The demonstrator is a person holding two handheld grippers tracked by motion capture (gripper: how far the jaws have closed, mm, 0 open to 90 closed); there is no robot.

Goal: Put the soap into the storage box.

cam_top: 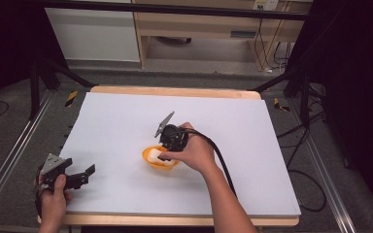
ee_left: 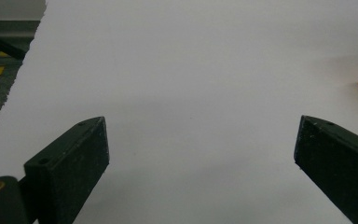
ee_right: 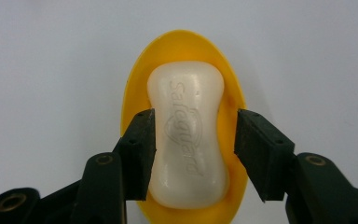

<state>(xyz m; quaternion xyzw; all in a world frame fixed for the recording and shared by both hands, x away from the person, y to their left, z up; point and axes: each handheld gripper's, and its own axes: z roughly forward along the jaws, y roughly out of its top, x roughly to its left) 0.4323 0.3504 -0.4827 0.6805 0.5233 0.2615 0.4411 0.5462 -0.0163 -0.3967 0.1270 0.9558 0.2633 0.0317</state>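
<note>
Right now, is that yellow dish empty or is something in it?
Not empty: a white soap bar lies in the yellow dish, with the right gripper jaws on either side of it.

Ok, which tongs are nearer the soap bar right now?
Right. The right tongs straddle the soap bar in the yellow dish, one jaw on each side. The left tongs sit near the table's front left corner, well away from it.
</note>
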